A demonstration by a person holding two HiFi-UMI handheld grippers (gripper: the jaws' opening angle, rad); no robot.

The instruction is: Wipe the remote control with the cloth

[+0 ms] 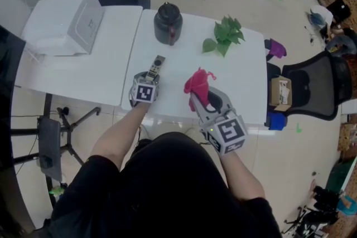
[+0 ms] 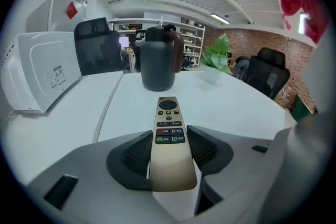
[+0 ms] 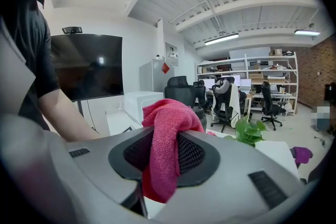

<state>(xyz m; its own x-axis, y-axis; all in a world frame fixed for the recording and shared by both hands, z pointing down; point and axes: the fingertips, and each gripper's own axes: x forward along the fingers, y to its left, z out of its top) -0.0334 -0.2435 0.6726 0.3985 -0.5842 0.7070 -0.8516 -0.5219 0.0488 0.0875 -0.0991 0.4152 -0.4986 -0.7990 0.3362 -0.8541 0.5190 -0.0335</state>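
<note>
The gold-coloured remote control (image 1: 158, 66) points toward the far side of the white table (image 1: 240, 81). My left gripper (image 1: 149, 77) is shut on its near end. In the left gripper view the remote (image 2: 168, 113) runs straight out between the two dark pads (image 2: 131, 157), which press on its sides, and my left gripper (image 2: 169, 135) holds it low over the table top. To the right, my right gripper (image 1: 203, 98) is shut on the red cloth (image 1: 198, 83), held above the table's front part. In the right gripper view the cloth (image 3: 165, 139) bulges up out of my right gripper (image 3: 164, 148).
A black jug (image 1: 168, 22) stands at the back of the table, straight beyond the remote. A green leafy sprig (image 1: 226, 35) lies at the back right. A white boxy appliance (image 1: 72, 22) sits on the left table. A purple thing (image 1: 276, 48) and a black office chair (image 1: 318, 83) stand off the right edge.
</note>
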